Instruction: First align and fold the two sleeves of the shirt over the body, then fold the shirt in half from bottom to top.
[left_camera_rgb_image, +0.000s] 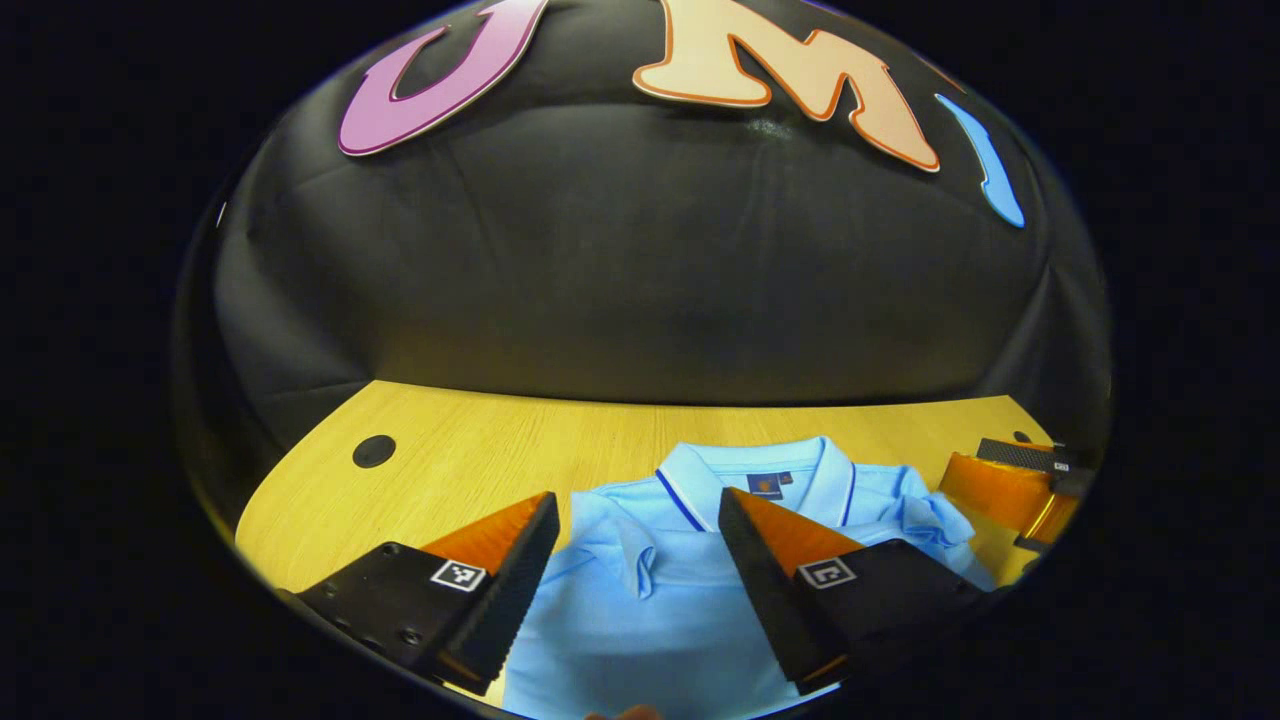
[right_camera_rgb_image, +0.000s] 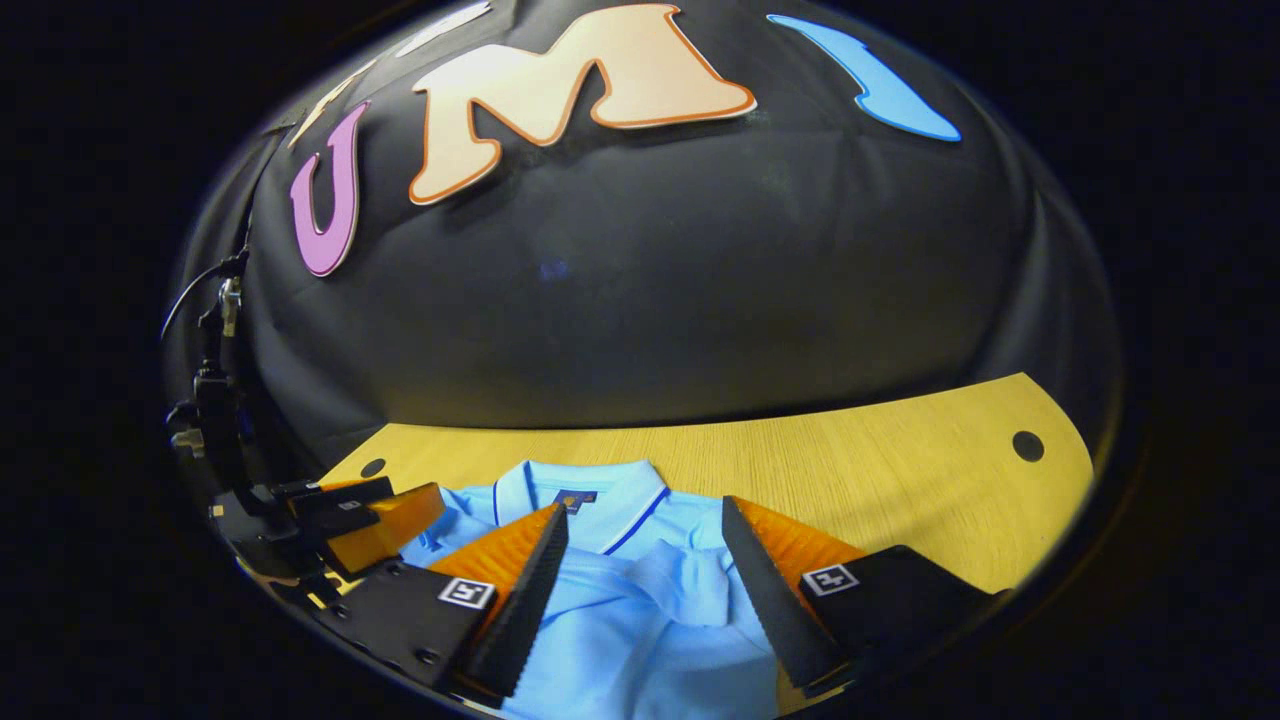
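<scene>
**Both sleeves in, grippers released over shirt**

While the light blue polo shirt (left_camera_rgb_image: 650, 610) lies flat on the wooden table (left_camera_rgb_image: 480, 450), collar toward the booth wall, both grippers hang above it w/ jaws spread and nothing between them.

Left gripper view: left gripper (left_camera_rgb_image: 638, 510) is released, fingers wide apart, body of shirt showing in the gap. Left sleeve (left_camera_rgb_image: 620, 550) is folded in over the chest, a bit rumpled. Collar (left_camera_rgb_image: 755, 470) sits just past the fingertips, dark trim line on its edge. The other gripper (left_camera_rgb_image: 1010, 485) shows at far right, beside the shirt's bunched shoulder; can't tell contact. Dark round hole (left_camera_rgb_image: 373, 451) in tabletop, left, well apart from shirt.

Right gripper view: right gripper (right_camera_rgb_image: 645, 515) also released, jaws apart over shirt (right_camera_rgb_image: 640, 640). Right sleeve (right_camera_rgb_image: 690, 580) folded onto the body betw. the fingers. Collar (right_camera_rgb_image: 580, 495) near the left fingertip. Left gripper (right_camera_rgb_image: 375, 520) at left edge, near shirt's shoulder. Table (right_camera_rgb_image: 880, 470) bare to the right, hole (right_camera_rgb_image: 1027, 445) near its far corner.
</scene>
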